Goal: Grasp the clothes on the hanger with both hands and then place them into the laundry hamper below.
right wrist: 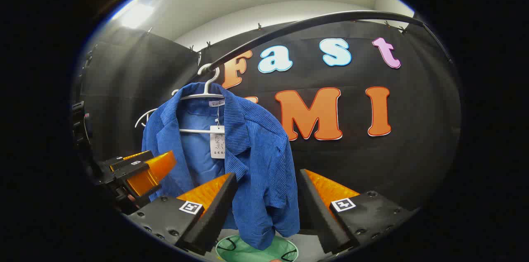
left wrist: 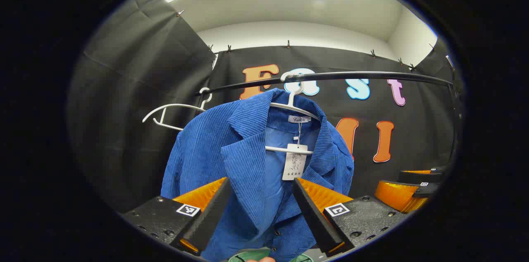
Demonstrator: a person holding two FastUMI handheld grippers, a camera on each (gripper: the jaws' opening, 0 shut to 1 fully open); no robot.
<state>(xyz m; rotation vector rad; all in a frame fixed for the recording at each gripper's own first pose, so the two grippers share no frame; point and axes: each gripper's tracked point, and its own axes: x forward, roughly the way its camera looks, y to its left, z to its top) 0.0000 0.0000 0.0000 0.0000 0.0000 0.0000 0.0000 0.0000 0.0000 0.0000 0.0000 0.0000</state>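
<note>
In the left gripper view, the left gripper [left wrist: 261,196] has its two fingers spread wide apart, nothing between them pressed. Just past the fingertips, centred in the gap, hangs the blue corduroy jacket [left wrist: 248,158], its open front and lapels facing the fingers without visibly touching them. Below the gap, under the jacket's hem, a sliver of the green laundry hamper [left wrist: 244,257] shows. A white paper tag [left wrist: 294,162] dangles inside the collar, a little right of the gap's centre. Above it, the jacket sits on a white hanger [left wrist: 292,103] hooked over the black rail [left wrist: 372,76]. Left of the jacket, an empty white hanger [left wrist: 169,115] hangs on the same rail. Off to the right of the fingers, the right gripper [left wrist: 413,189] appears at the edge (its jaw state can't be judged from there).

In the right gripper view, the right gripper [right wrist: 266,196] also has its fingers wide apart, holding nothing. The jacket's sleeve and lower hem [right wrist: 256,171] hang in the gap, beyond the tips; the hamper's green rim [right wrist: 256,251] lies directly beneath. To the left of the fingers is the left gripper [right wrist: 140,171].
</note>
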